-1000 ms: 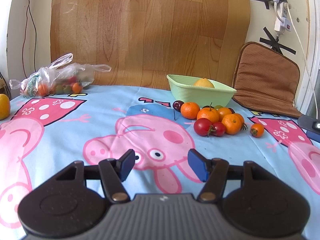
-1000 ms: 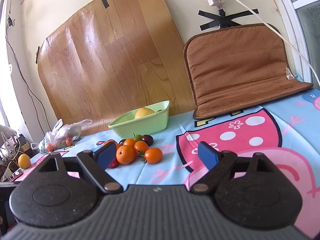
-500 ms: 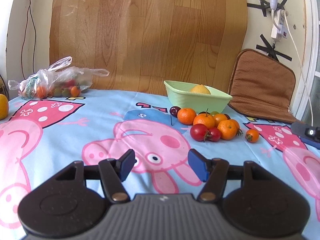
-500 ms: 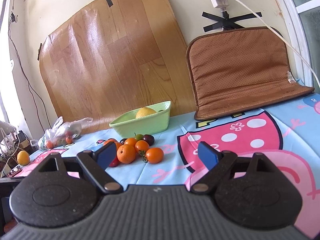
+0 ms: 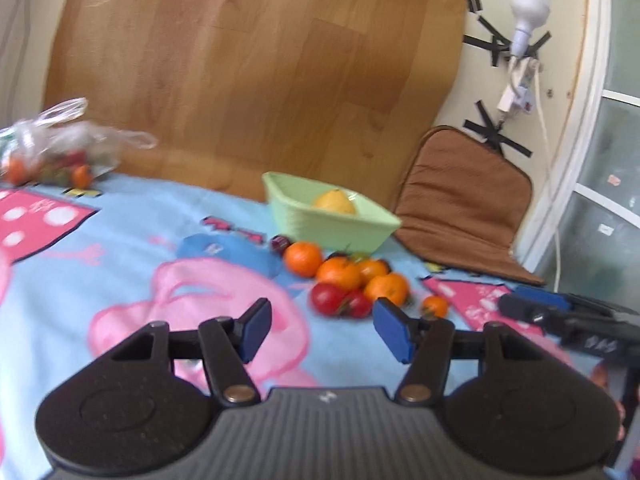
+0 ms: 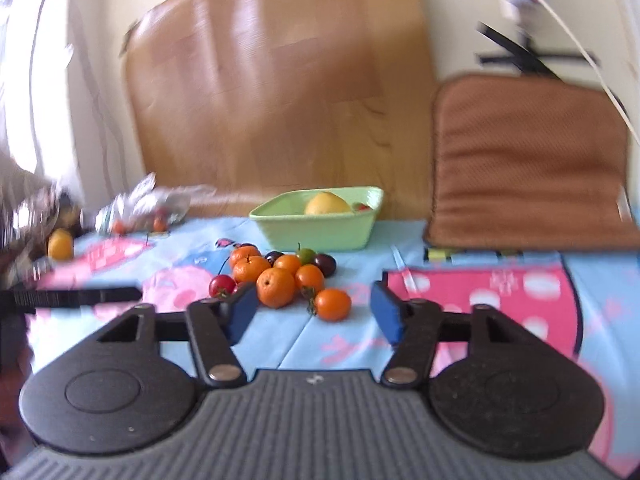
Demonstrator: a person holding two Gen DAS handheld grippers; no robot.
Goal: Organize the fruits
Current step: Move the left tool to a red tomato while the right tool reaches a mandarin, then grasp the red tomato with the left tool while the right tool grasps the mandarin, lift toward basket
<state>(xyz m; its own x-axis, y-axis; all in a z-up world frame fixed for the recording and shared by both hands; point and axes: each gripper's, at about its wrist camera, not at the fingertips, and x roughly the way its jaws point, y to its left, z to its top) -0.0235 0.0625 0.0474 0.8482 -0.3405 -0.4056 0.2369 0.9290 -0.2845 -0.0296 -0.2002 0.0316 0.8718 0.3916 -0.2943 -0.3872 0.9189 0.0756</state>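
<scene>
Left gripper [image 5: 322, 330] and right gripper [image 6: 314, 314]: jaws part-way apart and closing, nothing between them. Fruit pile [image 6: 280, 276] (oranges, red tomatoes, dark cherries) lies loose on the tabletop [image 6: 272, 340], just in front of the green bowl [image 6: 320, 228], which holds one yellow fruit [image 6: 326, 203].

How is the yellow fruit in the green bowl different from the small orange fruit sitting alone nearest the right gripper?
The yellow fruit is larger and pale yellow; the lone orange fruit is smaller and deep orange. The yellow fruit sits inside the green bowl; the lone orange fruit lies on the cartoon tablecloth, apart from the pile. Both are roundish and untouched.
</scene>
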